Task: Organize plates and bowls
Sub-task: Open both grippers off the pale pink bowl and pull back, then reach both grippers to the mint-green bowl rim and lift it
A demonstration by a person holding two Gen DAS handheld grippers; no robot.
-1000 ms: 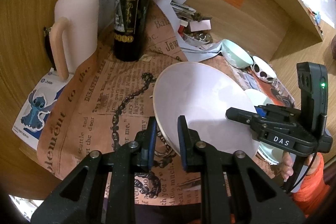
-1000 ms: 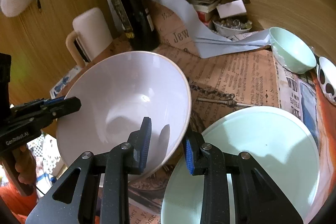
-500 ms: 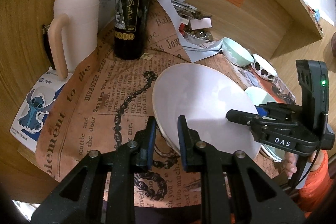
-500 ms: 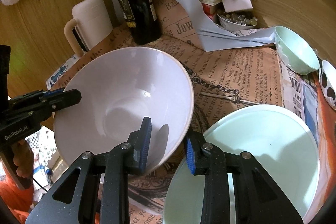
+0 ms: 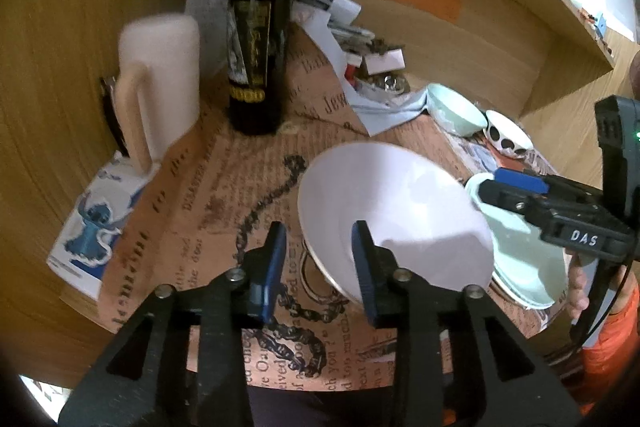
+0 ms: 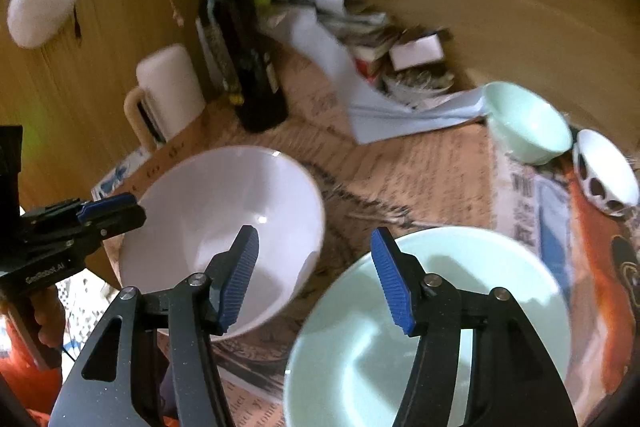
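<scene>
Both tongs, left (image 5: 318, 259) & right (image 6: 314, 277), are black w/ ribbed blue pads (image 6: 240, 277), silver screws (image 5: 401, 274), white "DAS" lettering, a green LED; person's sleeve (image 5: 612, 351) is orange.

We see warm, dim indoor light on both views, the corners black and the wooden walls bowed by the fisheye. Motion blur smears the print around the white bowl (image 6: 224, 227), most in the right wrist view. A small glint sits inside that bowl; finger shadows fall on the pale green plate (image 6: 436, 327) beside it.
</scene>
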